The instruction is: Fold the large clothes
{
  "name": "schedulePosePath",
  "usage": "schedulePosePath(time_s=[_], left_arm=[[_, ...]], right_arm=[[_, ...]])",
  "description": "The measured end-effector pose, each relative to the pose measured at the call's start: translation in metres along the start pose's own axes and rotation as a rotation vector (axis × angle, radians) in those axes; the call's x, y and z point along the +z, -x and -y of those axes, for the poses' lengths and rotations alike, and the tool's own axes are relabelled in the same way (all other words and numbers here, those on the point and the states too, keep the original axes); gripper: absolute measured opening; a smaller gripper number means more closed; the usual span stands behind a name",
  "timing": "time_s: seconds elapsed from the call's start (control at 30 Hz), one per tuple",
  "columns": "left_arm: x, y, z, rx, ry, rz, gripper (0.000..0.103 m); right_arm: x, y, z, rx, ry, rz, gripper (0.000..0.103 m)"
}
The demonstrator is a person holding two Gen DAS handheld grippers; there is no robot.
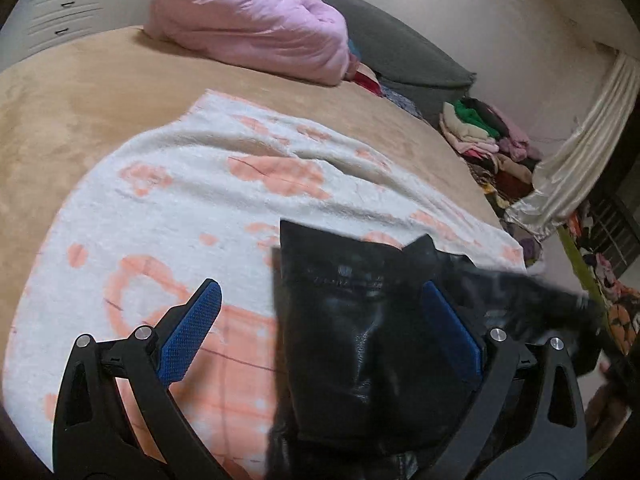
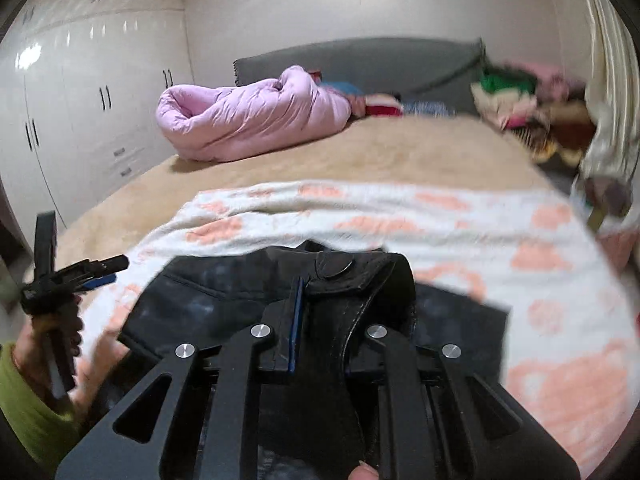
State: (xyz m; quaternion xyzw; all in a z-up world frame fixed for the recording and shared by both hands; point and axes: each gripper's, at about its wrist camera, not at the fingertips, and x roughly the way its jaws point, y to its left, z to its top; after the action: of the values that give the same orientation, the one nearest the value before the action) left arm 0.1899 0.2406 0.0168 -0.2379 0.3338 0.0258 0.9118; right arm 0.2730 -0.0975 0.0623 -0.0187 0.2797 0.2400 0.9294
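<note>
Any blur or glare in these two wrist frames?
Left wrist: motion smear on the black garment at the right edge, while the pink duvet stays fairly sharp. Right wrist: streaked blur across the towel and clothes pile; bright glare patch on the wardrobe.

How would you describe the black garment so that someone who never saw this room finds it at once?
Start from the big bed with the tan cover. On its near part lies a white towel with peach patterns, and the black garment is on that towel, its buttoned waistband clamped in the right gripper. It is the only dark, slightly shiny fabric there; the pink quilt lies far behind.
</note>
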Motion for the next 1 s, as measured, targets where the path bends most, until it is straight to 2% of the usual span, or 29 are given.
schedulePosePath(time_s=[0.1,0.13,0.17,0.2,0.23,0.37,0.57,0.73,0.83,0.9,1.0], left_arm=[[-0.004,-0.009,0.016,-0.015,-0.061,-0.001,0.093],[-0.005,-0.011,0.02,-0.019,-0.073,-0.002,0.089],[-0.007,-0.014,0.026,-0.026,-0.096,-0.009,0.073],[-0.01,-0.02,0.034,-0.031,-0.128,-0.024,0.062],[-0.012,-0.024,0.037,-0.035,-0.144,-0.034,0.045],[-0.026,-0.043,0.054,-0.073,-0.199,-0.105,0.028],[-0.048,-0.072,0.064,-0.055,-0.258,-0.237,0.028],[-0.062,-0.084,0.067,-0.01,-0.318,-0.258,0.028],[-0.064,-0.086,0.067,-0.001,-0.325,-0.258,0.028],[-0.064,-0.087,0.065,-0.006,-0.318,-0.26,0.028],[-0.062,-0.087,0.062,-0.019,-0.3,-0.265,0.027]], right_arm=[[-0.003,0.001,0.016,-0.027,-0.004,-0.022,0.014],[-0.008,0.0,0.024,-0.037,-0.017,-0.032,0.014],[-0.011,-0.003,0.03,-0.046,-0.029,-0.041,0.014],[-0.016,-0.005,0.034,-0.054,-0.043,-0.049,0.014],[-0.022,-0.008,0.04,-0.052,-0.065,-0.057,0.014],[-0.036,-0.019,0.048,-0.05,-0.111,-0.084,0.014],[-0.044,-0.024,0.053,-0.079,-0.122,-0.1,0.014],[-0.049,-0.032,0.055,-0.09,-0.14,-0.128,0.017],[-0.05,-0.034,0.055,-0.115,-0.138,-0.135,0.027],[-0.051,-0.033,0.057,-0.117,-0.151,-0.139,0.03],[-0.052,-0.026,0.062,-0.155,-0.175,-0.134,0.046]])
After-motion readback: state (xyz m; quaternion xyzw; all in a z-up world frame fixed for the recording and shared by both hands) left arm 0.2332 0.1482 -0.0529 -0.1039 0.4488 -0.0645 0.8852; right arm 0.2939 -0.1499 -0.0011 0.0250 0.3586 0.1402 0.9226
